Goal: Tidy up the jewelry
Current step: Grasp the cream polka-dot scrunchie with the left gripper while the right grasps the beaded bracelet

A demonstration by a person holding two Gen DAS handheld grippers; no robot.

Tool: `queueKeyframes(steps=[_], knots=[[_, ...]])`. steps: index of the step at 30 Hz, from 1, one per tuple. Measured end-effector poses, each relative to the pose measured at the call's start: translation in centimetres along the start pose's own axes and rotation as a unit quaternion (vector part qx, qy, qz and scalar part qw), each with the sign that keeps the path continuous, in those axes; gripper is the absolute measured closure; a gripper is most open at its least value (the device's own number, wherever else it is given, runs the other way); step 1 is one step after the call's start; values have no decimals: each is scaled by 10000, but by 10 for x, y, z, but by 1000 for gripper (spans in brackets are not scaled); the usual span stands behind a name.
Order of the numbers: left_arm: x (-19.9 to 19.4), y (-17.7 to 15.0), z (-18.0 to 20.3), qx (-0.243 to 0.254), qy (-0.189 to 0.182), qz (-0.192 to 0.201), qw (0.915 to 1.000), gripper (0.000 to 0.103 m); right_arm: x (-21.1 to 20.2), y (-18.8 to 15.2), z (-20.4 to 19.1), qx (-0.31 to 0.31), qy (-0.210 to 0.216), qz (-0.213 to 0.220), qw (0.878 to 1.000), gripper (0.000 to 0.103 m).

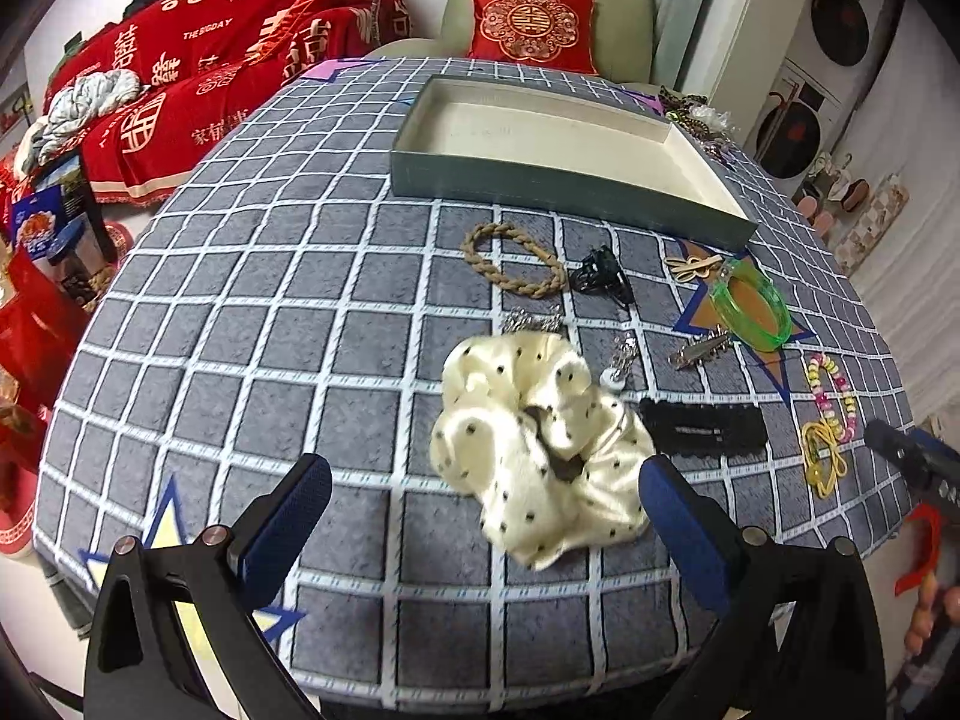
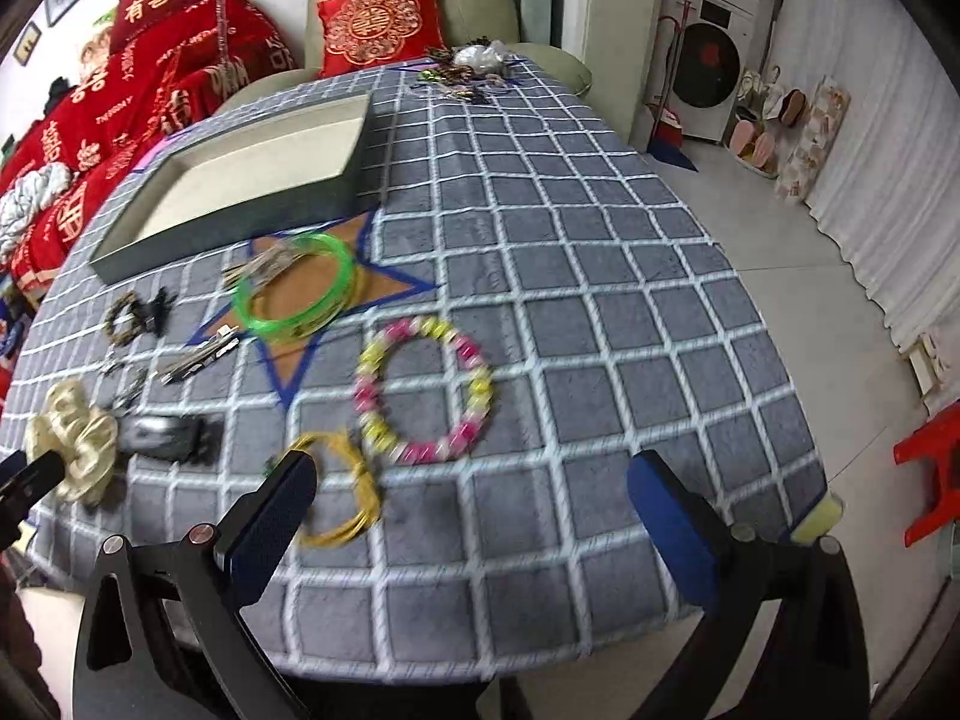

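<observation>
In the left wrist view my left gripper (image 1: pixel 486 492) is open and empty, just in front of a cream dotted scrunchie (image 1: pixel 540 450). Beyond it lie a braided tan bracelet (image 1: pixel 513 261), a black claw clip (image 1: pixel 600 276), a black hair clip (image 1: pixel 702 427), a silver clip (image 1: pixel 699 348), a green bangle (image 1: pixel 750 303) and a pink-yellow bead bracelet (image 1: pixel 831 390). An empty grey box (image 1: pixel 564 180) stands behind. In the right wrist view my right gripper (image 2: pixel 471 480) is open and empty, near the bead bracelet (image 2: pixel 423 387) and a yellow elastic (image 2: pixel 345 489). The green bangle (image 2: pixel 294 285) and the box (image 2: pixel 240 222) show there too.
The table has a grey checked cloth (image 1: pixel 270 360) with taped star marks (image 2: pixel 360 276). A pile of more jewelry (image 2: pixel 468 69) lies at the far edge. An armchair with a red cushion (image 1: pixel 531 27) and a red-covered sofa (image 1: pixel 210 60) stand behind. A red stool (image 2: pixel 933 462) is at the right.
</observation>
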State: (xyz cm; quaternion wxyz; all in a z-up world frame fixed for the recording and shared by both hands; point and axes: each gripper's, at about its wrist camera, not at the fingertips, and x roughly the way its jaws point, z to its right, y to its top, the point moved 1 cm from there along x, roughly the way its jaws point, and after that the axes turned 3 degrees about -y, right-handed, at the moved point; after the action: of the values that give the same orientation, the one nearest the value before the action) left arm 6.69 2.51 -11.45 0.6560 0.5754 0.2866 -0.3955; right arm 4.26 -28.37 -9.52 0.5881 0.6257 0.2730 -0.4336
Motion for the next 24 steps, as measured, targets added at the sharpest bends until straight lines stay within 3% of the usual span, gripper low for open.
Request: queueKeyframes(steps=[4,6,9,13,15,17,19,21,24], knots=[[6,6,-2,-54,-96,-5,9999,0,19,15,7,66,-127,-88,9999,0],[10,8,-2,-34,-111,-37,9999,8,29,18,8,12,-211,-228,9995,0],[19,9,1,19,-168,-162,9997,11,40,15,5,-125,-219,-380,9990,3],[21,7,7,222,-170,-169,9995,24,39,10,-1,-155,-34,-318,9994,9],[21,7,11,347,-224,-134,9991,38,37,8,-3,-152,73,-308,9994,18],[20,7,13,412,-337,-137,9985,65,33,7,-7,-233,126,-274,9993,29],[20,7,15,413,-518,-154,9977,70,29,7,-11,-288,158,-237,9992,48],[17,7,15,422,-636,-131,9970,75,24,6,-15,-340,203,-201,9990,93],[7,7,15,411,-759,-1,9963,76,23,6,-12,-268,246,-193,9992,93]])
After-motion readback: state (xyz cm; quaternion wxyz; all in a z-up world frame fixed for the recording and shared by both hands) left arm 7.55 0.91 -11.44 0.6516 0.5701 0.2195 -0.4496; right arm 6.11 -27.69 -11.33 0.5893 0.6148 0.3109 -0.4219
